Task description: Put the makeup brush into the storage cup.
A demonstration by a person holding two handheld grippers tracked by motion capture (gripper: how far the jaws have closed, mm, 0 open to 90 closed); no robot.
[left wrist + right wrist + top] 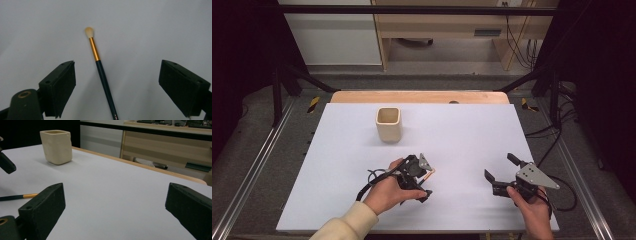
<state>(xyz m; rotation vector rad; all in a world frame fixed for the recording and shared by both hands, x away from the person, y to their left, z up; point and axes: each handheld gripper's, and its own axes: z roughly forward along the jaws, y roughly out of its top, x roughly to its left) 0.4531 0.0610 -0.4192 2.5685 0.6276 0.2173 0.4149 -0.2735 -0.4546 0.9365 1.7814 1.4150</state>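
Observation:
A thin makeup brush (100,70) with a dark handle, gold ferrule and pale bristle tip lies flat on the white table sheet (462,130). My left gripper (118,67) stands open over it, one jaw on each side of the handle and neither pad touching it. In the high view the left gripper (424,179) sits near the table's front centre, with the brush tip (430,174) poking out to its right. My right gripper (501,167) rests open at the front right with nothing between its jaws. A cream square cup (388,124) stands upright farther back.
In the right gripper view the cup (56,146) stands at the upper left, the brush (18,196) lies at the left edge, and the table's wooden far edge (155,170) runs behind. Metal frame posts and cables flank the table.

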